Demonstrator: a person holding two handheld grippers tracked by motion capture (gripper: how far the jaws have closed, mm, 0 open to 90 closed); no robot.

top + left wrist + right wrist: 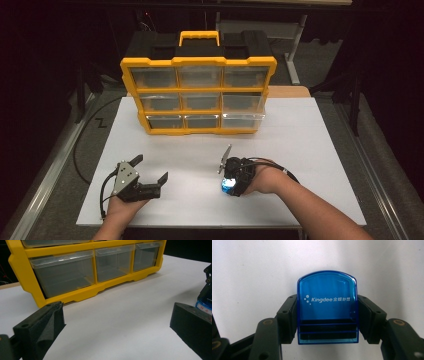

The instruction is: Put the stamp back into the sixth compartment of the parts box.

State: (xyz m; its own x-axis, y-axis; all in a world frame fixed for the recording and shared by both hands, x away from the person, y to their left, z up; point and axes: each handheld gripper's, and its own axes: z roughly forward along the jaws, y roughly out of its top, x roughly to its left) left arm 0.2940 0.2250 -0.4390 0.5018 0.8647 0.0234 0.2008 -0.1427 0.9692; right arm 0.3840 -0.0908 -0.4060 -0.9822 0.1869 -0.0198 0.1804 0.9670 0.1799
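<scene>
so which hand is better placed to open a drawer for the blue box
Left, probably. The left gripper is open and empty, facing the yellow drawer cabinet. The right gripper is clamped on the blue box.

A yellow and black drawer cabinet (198, 82) is standing upright at the far side of the white tabletop (300, 145), showing three rows of three clear plastic drawers (63, 273) and a yellow carry handle (199, 36) on top. A black cable (87, 135) is curving along the floor just left of the table. A grey metal frame (296, 45) is standing behind the cabinet in the dark background.
</scene>
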